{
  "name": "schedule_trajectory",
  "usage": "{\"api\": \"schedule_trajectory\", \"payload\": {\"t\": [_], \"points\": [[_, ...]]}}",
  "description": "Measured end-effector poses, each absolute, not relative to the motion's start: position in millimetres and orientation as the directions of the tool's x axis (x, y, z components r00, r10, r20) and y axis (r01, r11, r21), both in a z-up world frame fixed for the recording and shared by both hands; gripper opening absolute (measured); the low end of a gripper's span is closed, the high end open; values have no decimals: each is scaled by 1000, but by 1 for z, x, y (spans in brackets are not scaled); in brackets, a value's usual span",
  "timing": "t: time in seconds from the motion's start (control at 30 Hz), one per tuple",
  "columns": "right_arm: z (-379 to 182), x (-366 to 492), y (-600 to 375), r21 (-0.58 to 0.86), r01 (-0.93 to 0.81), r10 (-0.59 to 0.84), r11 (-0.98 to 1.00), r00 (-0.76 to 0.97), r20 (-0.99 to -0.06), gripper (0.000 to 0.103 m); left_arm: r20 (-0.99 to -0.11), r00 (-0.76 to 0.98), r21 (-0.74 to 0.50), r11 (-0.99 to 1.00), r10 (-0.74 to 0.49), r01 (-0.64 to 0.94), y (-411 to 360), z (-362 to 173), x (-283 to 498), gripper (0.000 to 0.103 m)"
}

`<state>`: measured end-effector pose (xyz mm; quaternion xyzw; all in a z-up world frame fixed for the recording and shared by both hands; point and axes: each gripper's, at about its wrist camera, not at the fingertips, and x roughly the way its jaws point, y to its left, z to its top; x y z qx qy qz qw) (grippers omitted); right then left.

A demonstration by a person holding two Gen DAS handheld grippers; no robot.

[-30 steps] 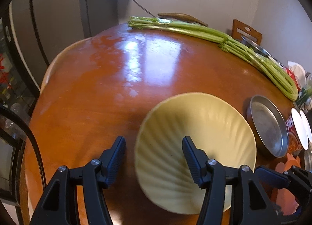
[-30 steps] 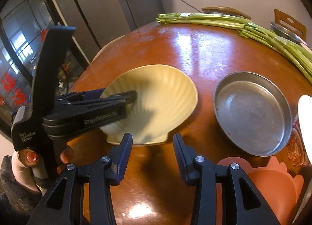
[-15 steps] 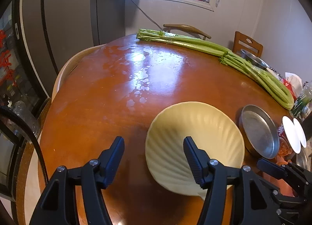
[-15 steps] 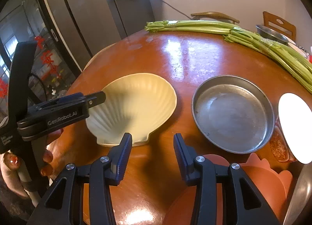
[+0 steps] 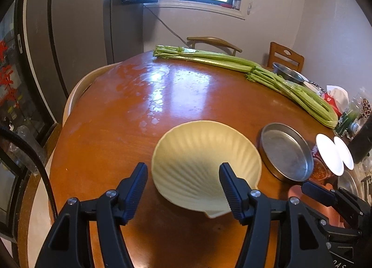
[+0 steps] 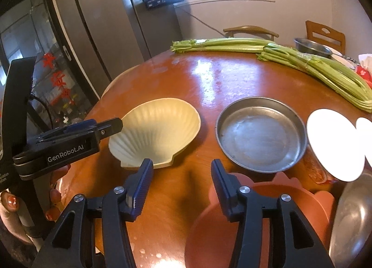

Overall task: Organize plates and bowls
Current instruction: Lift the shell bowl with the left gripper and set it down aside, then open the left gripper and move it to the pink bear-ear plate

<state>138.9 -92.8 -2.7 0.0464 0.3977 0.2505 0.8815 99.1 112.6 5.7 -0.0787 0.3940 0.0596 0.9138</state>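
Observation:
A cream shell-shaped plate (image 5: 204,163) lies on the round wooden table (image 5: 139,117); it also shows in the right wrist view (image 6: 158,131). A round metal pan (image 5: 286,151) sits to its right, also in the right wrist view (image 6: 260,133). My left gripper (image 5: 183,179) is open and empty, raised above the plate's near edge. My right gripper (image 6: 182,175) is open and empty, above the table in front of the plate and pan. An orange shell-shaped plate (image 6: 267,221) lies under its right finger. The left gripper (image 6: 109,126) shows in the right wrist view.
Long celery bunches (image 5: 244,66) lie across the far side of the table, also in the right wrist view (image 6: 302,63). Two white lids (image 5: 330,154), a metal bowl (image 6: 353,219) and packets crowd the right edge. Chairs and a fridge stand beyond.
Both grippers have pulled back and risen away from the cream plate. The left gripper's finger no longer reaches over the plate. The plate stays flat on the table.

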Motion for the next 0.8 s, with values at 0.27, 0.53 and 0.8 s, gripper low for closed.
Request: {"api": "schedule_trajectory", "payload": {"t": [0.27, 0.53, 0.8], "points": [[7, 116, -115, 273, -392, 469, 878, 597, -651, 56, -733, 680, -83, 990, 14, -111, 80, 10, 89, 64], [10, 99, -142, 278, -364, 454, 889, 621, -639, 56, -737, 675, -73, 997, -38, -25, 42, 8, 78, 64], [8, 83, -162, 284, -342, 443, 896, 632, -636, 56, -751, 654, -82, 996, -84, 34, 18, 3, 73, 64]]}}
